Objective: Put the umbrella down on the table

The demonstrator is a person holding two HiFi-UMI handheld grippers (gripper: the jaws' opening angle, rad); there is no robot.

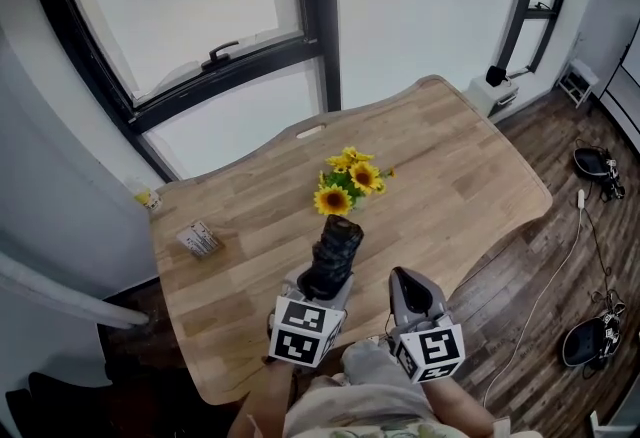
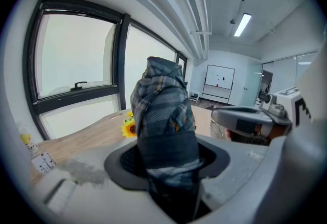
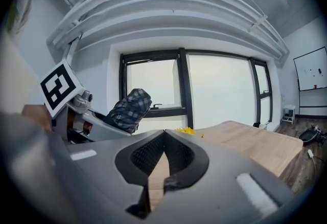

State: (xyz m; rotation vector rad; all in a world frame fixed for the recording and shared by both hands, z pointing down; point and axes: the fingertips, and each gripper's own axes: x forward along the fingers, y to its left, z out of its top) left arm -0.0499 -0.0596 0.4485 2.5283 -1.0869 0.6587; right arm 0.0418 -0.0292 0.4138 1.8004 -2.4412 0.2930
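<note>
Table before the window, two grippers at its near edge.
The flowers stand on the middle of the table, and a box lies on it well to their left. Before the flowers, the umbrella sticks out between the jaws of the left gripper, above the table. The right gripper is just beside it, on its right.
</note>
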